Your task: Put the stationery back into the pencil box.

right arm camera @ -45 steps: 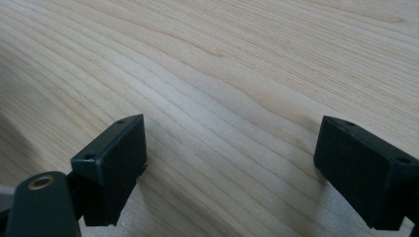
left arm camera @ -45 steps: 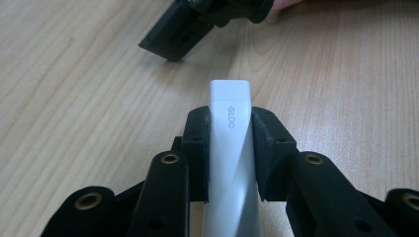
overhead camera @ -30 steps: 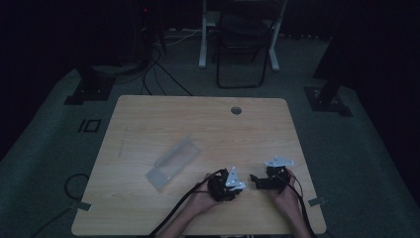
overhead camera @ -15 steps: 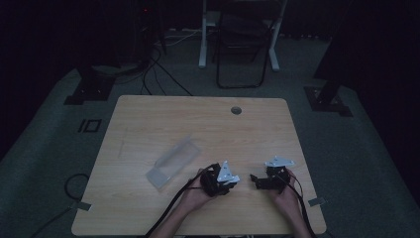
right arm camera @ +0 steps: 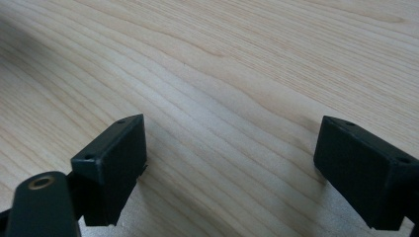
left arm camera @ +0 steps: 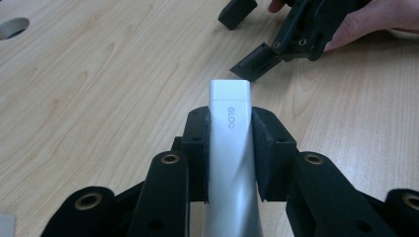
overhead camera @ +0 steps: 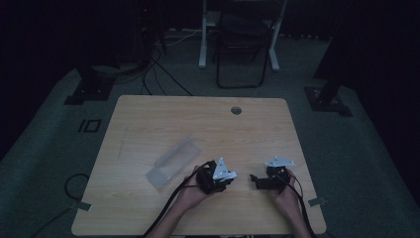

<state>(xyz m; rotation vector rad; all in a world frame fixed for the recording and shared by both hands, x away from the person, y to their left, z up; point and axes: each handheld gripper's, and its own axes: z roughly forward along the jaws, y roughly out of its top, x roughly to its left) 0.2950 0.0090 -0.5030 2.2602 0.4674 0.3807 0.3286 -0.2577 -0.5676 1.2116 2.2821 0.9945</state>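
Observation:
A slim white device marked GLOO (left arm camera: 230, 143) is clamped between the black jaws of my left gripper (left arm camera: 230, 129), its square end sticking out past the pads just above the wooden table (left arm camera: 99, 89). In the high view the left gripper (overhead camera: 216, 177) sits near the table's front middle, held by a hand. My right gripper (overhead camera: 257, 181) is a little to its right, jaws wide open over bare wood (right arm camera: 232, 148); it also appears in the left gripper view (left arm camera: 276, 44), with a hand (left arm camera: 375, 19) on it.
A clear plastic case (overhead camera: 173, 162) lies on the table left of the left gripper. A round cable hole (overhead camera: 236, 110) is near the far edge. Black cables trail off the front edge. A chair (overhead camera: 242, 44) and stands are on the floor beyond.
The left gripper has shifted slightly and tilted, its grey plate turning. The right gripper has stayed in place.

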